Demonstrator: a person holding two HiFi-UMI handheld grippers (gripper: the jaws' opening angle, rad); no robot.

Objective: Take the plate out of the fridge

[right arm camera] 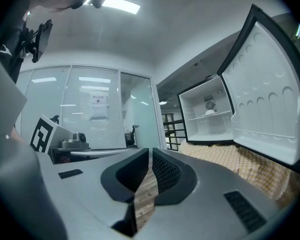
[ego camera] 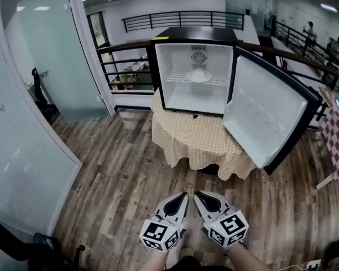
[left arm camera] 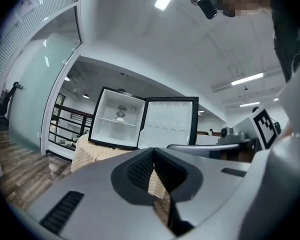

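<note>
A small black fridge [ego camera: 195, 35] stands open on a round table under a tan checked cloth [ego camera: 195, 137]. Its door [ego camera: 268, 114] swings out to the right. A white plate [ego camera: 199, 76] with a pale mound on it sits on the fridge's wire shelf; it is also visible as the plate [left arm camera: 120, 115] in the left gripper view and the plate [right arm camera: 210, 112] in the right gripper view. My left gripper [ego camera: 182, 197] and right gripper [ego camera: 199, 196] are side by side low over the wooden floor, well short of the table. Both are shut and hold nothing. The left gripper [left arm camera: 153, 154] and the right gripper [right arm camera: 150, 156] point toward the fridge.
A frosted glass partition [ego camera: 28, 123] runs along the left, with an office chair [ego camera: 39, 92] behind it. A black railing [ego camera: 124, 66] stands behind the fridge. A red checked table [ego camera: 336, 137] is at the right edge, with people far back right.
</note>
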